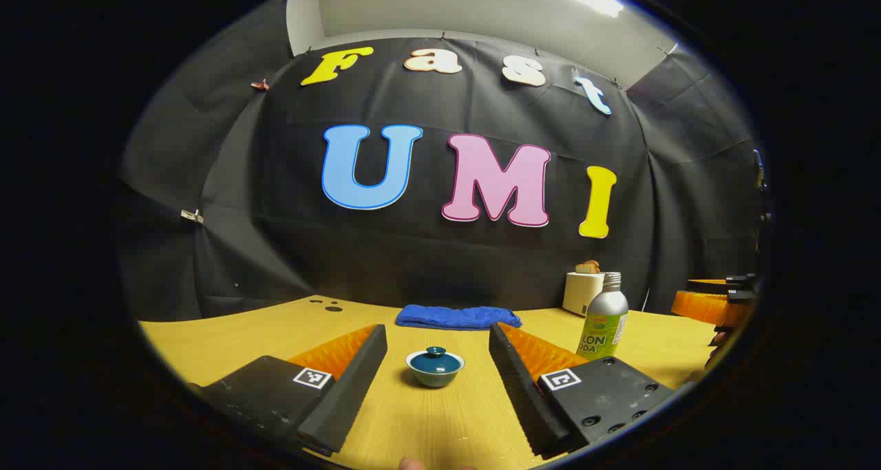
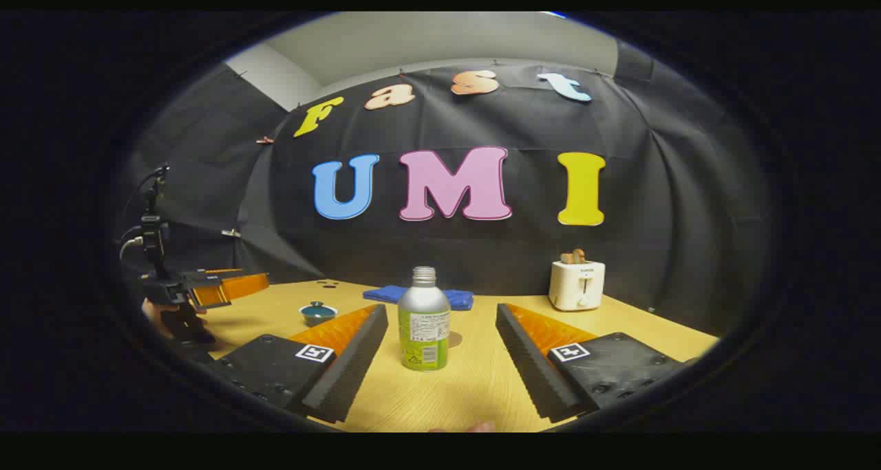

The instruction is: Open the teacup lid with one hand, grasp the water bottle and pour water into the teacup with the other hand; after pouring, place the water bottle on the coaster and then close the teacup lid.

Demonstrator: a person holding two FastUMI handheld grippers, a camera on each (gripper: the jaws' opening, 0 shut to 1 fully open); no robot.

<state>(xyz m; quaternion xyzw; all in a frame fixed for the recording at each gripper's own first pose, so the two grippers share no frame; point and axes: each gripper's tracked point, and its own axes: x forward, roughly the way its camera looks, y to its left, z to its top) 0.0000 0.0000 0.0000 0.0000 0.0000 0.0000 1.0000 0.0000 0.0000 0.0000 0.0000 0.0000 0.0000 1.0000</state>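
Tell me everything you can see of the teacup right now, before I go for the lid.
The teacup is a small, low, rounded bowl, teal with a paler rim, glossy like glazed ceramic. Its domed lid is still on, topped by a round knob. It stands upright on the wooden table, ahead of the open left gripper and centred between its fingers, untouched. The right gripper view shows it far left, apart from the bottle.

Partial print "LON" over "ODA" readable on the green lower label of the silver aluminium water bottle (image 1: 606, 315) in the left gripper view, rest cut off. Same bottle's white panel in the right gripper view (image 2: 424, 322): too small to read. Small mark on the white toaster (image 2: 577, 284): illegible
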